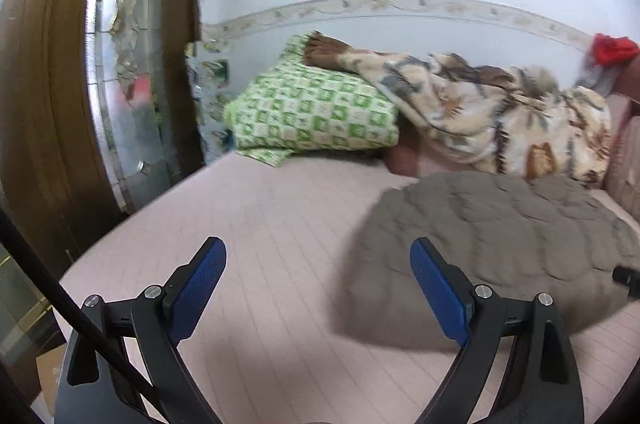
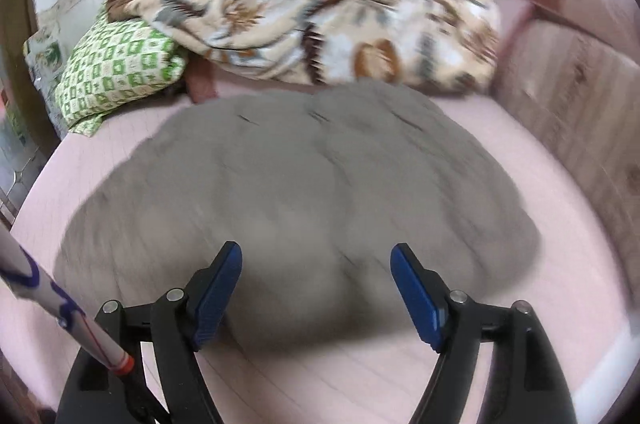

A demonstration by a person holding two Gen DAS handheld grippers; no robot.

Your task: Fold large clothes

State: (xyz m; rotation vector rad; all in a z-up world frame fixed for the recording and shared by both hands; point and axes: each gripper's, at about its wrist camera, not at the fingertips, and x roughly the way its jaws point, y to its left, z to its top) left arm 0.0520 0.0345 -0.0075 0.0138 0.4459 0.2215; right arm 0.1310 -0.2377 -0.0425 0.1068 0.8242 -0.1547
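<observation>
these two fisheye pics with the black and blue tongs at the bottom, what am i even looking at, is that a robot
No robot here: a person carries a hand-held gripper in each hand, and each one has a wide-angle camera looking forward along its two fingers. One picture comes from the left gripper, the other from the right gripper. The blue strips are the grip pads.

Both look across a bed with a pink sheet. On it lies a grey quilted garment, the large piece of clothing to be folded. It already looks bunched into a compact shape, though the blur hides details. Behind it, by the wall, sit a green checked pillow and a floral blanket.

Nothing is held. Both sets of jaws stand open with nothing between them: the right pair is over the garment's near edge, the left pair over bare sheet beside it.
</observation>
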